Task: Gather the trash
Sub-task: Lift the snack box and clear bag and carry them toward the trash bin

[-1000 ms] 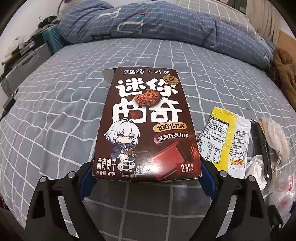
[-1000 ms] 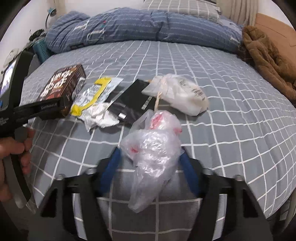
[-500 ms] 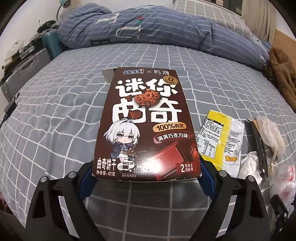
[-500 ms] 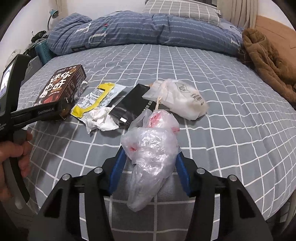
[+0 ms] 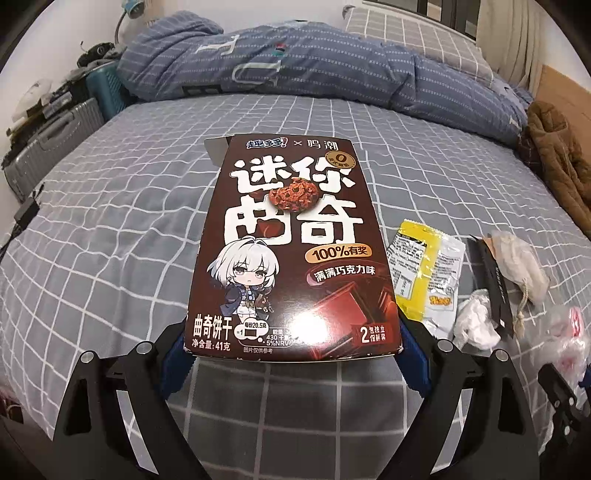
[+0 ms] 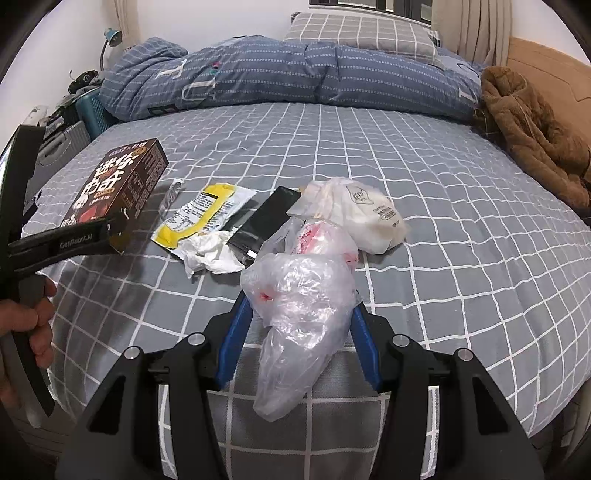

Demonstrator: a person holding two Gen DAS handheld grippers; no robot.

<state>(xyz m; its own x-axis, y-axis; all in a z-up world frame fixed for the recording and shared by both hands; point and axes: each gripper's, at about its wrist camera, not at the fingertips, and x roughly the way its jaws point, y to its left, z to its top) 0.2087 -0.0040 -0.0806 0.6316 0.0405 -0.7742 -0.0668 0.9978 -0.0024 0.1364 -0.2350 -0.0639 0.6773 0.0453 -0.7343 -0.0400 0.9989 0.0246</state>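
My left gripper is shut on a brown cookie box and holds it above the bed; the box also shows at the left of the right wrist view. My right gripper is shut on a clear crumpled plastic bag. On the bed lie a yellow snack wrapper, a crumpled white tissue, a black packet and a white plastic bag.
A rolled blue duvet and a grey pillow lie at the bed's far end. A brown coat lies at the far right. A suitcase and clutter stand beside the bed on the left.
Both grippers have risen a little with their loads. The right gripper's fingers have closed in tighter on the plastic bag. The trash on the bed has not moved.
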